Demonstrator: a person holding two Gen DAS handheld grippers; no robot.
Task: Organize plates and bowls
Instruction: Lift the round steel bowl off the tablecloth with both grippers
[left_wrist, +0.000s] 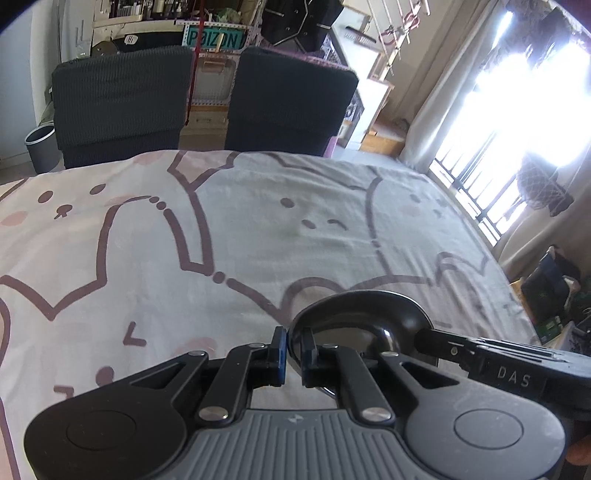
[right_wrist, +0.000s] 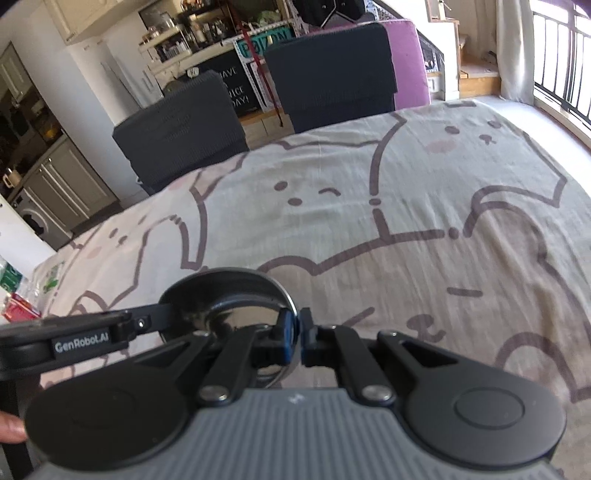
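Seemingly mid-carry, your left hand-held gripper pinches the near-left rim of a shiny dark metal bowl, one blue-padded finger outside the wall and the other inside. From the right, your right hand-held gripper reaches in to the opposite side of the rim. The two-sided hold probably keeps the bowl level over the cartoon-rabbit patterned cloth on the tabletop. Whether the bowl touches the cloth cannot be told. Ahead, the cloth lies bare up to the far edge, where two dark fabric chairs stand close behind, and the right edge runs toward the bright window.

Over in the right wrist view, your right hand-held gripper is clamped on the right rim of the same bowl, its fingers nearly together with the thin wall between them. Your left hand-held gripper enters from the left and meets the far rim. No other plates or bowls show here. Open cloth spreads forward and to the right, giving room to set the bowl down; some packets crowd the left corner.
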